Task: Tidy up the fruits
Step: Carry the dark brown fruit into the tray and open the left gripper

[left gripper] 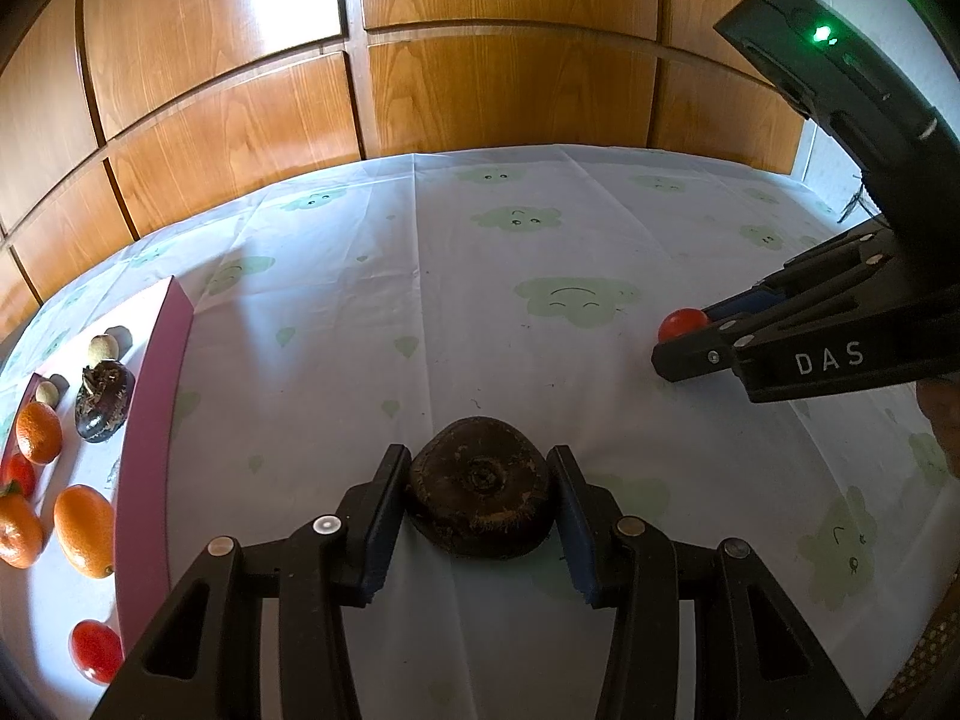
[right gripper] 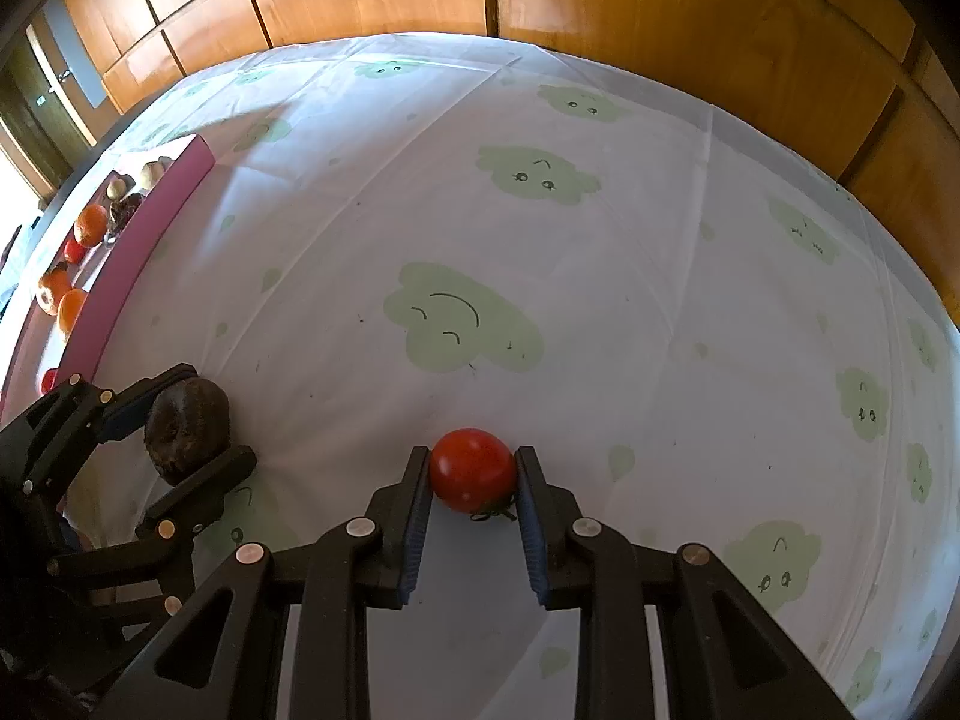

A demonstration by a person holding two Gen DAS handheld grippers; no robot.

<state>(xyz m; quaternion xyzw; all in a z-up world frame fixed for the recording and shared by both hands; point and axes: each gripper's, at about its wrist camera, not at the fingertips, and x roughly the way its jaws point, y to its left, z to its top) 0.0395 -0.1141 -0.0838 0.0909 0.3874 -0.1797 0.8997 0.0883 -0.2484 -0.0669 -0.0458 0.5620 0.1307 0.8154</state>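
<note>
The dark brown fruit (left gripper: 479,487), round and rough-skinned like a water chestnut, sits on the tablecloth (left gripper: 420,300) between the fingers of the left gripper (left gripper: 479,501). Both pads press its sides, so the tongs are clenched on it, probably ready to lift it. To the right, the small red tomato (right gripper: 472,469) is squeezed between the pads of the right gripper (right gripper: 473,480), which points steeply down; it too rests on the cloth, stem turned toward the camera. Each hand seems to have taken one loose fruit so both can go over together.

The likely destination is the pink-walled tray (left gripper: 150,420) at the far left. It already holds two oranges (left gripper: 84,531), a tangerine (left gripper: 18,531), another dark fruit (left gripper: 101,401), some pale nut-like ones (left gripper: 103,349) and another red tomato (left gripper: 96,651) at its near end. Its raised wall stands between the held fruits and the open spots inside, so a lift over the edge looks necessary. The cloth between is otherwise bare, and wooden cabinet doors (left gripper: 360,90) close off the far side.
</note>
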